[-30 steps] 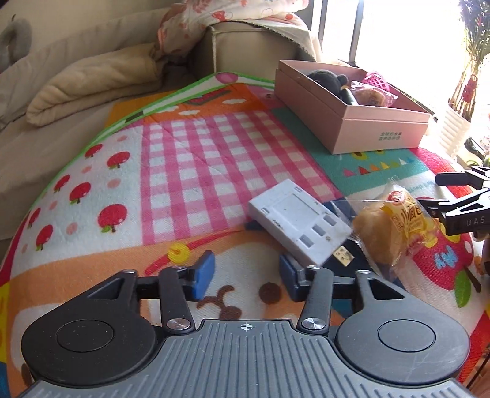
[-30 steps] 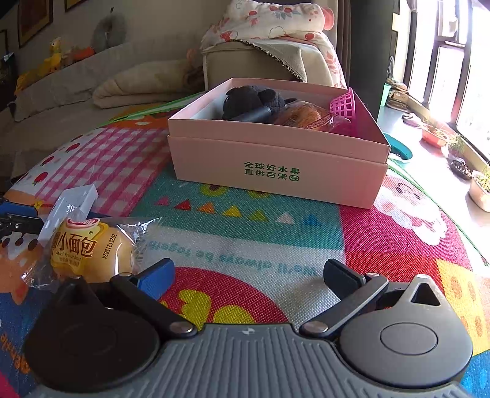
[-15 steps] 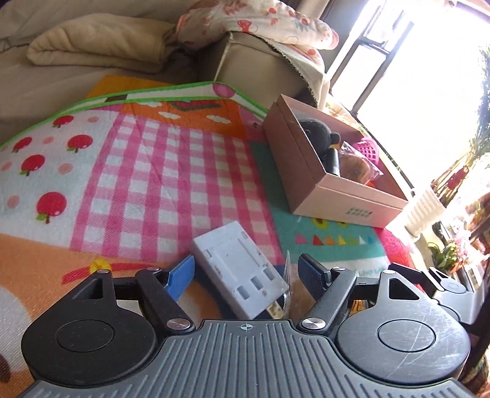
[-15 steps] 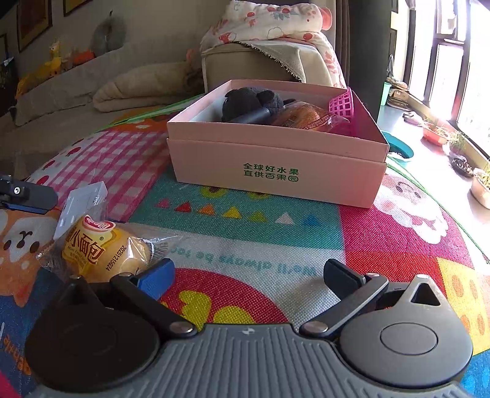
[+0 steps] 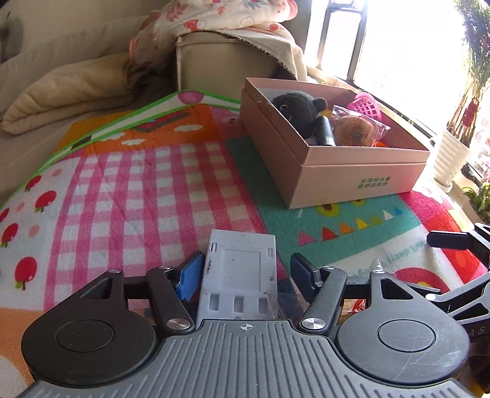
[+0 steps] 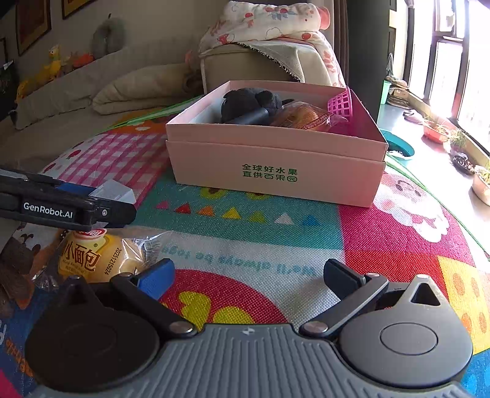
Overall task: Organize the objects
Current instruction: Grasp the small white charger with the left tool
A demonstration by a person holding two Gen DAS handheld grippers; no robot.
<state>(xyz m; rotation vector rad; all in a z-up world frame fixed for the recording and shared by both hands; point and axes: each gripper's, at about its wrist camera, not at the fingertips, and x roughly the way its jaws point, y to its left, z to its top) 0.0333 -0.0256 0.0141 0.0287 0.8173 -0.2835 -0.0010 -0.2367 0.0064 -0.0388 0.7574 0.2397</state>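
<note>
A flat white plastic device [image 5: 240,272] lies on the colourful play mat between the fingers of my left gripper [image 5: 246,274], which is open around it; the left pad [image 5: 191,275] is close to its edge, the right pad stands apart. Its corner also shows in the right wrist view [image 6: 114,189]. A wrapped yellow bun [image 6: 98,257] lies just left of my right gripper [image 6: 248,275], which is open and empty. The pink box [image 6: 275,171] stands beyond, holding a black plush toy [image 5: 298,107], another wrapped bun [image 5: 352,130] and a pink basket [image 6: 340,102].
A beige sofa with a folded blanket [image 5: 70,88] and a flowered quilt [image 6: 269,21] runs behind the mat. Plant pots [image 5: 450,159] stand by the window on the right. The left gripper's arm [image 6: 61,208] crosses above the bun.
My left gripper has swung right and moved forward, so the white device now lies between its fingers. The right gripper has barely moved; the bun lies a little closer to it.
</note>
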